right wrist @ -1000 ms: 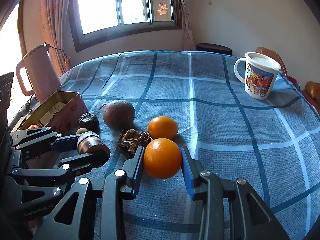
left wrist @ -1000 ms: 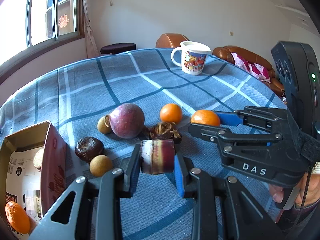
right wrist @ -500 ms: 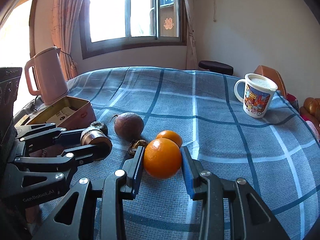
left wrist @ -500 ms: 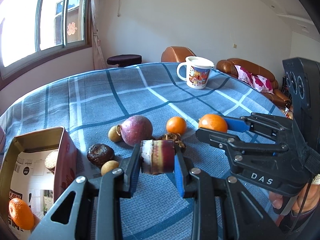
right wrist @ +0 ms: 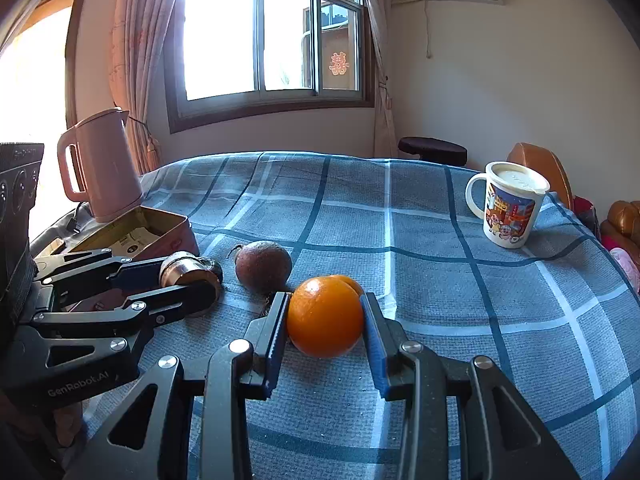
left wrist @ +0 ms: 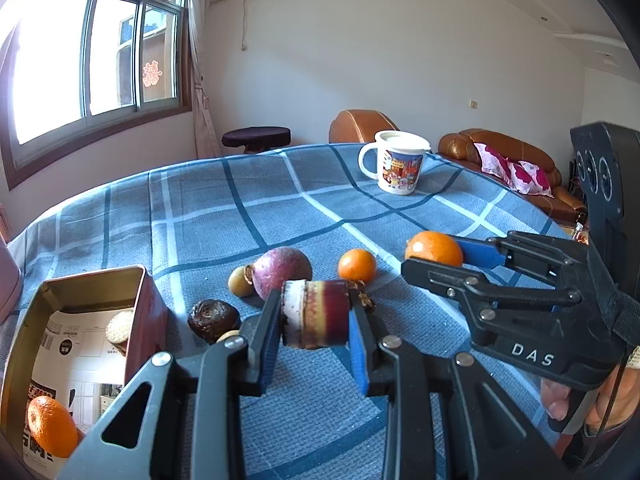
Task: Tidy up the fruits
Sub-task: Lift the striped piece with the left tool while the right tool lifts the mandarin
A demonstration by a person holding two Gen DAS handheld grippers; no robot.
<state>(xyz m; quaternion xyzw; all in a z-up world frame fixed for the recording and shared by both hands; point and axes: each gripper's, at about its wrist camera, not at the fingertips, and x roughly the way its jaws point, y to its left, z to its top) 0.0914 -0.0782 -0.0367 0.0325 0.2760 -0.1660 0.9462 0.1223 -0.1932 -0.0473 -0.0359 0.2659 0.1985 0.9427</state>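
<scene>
Two grippers, each clamped on fruit above the blue checked tablecloth (left wrist: 200, 216)

Largest first: red metal tin (left wrist: 80, 320) near left, cartoon-printed white mug (left wrist: 398, 168) far right; left gripper (left wrist: 314, 318) pinches a purple sugarcane chunk (left wrist: 316, 314), right gripper (right wrist: 325, 318) an orange (right wrist: 324, 316); loose fruit lies between.

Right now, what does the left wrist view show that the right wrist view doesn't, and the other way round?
Left wrist only: inside the open metal tin, a small orange and a round biscuit. Right wrist only: the pink electric kettle. Both: the left gripper shut on a cut purple cane piece, the right gripper shut on a large orange, and the cartoon-printed white mug.
</scene>
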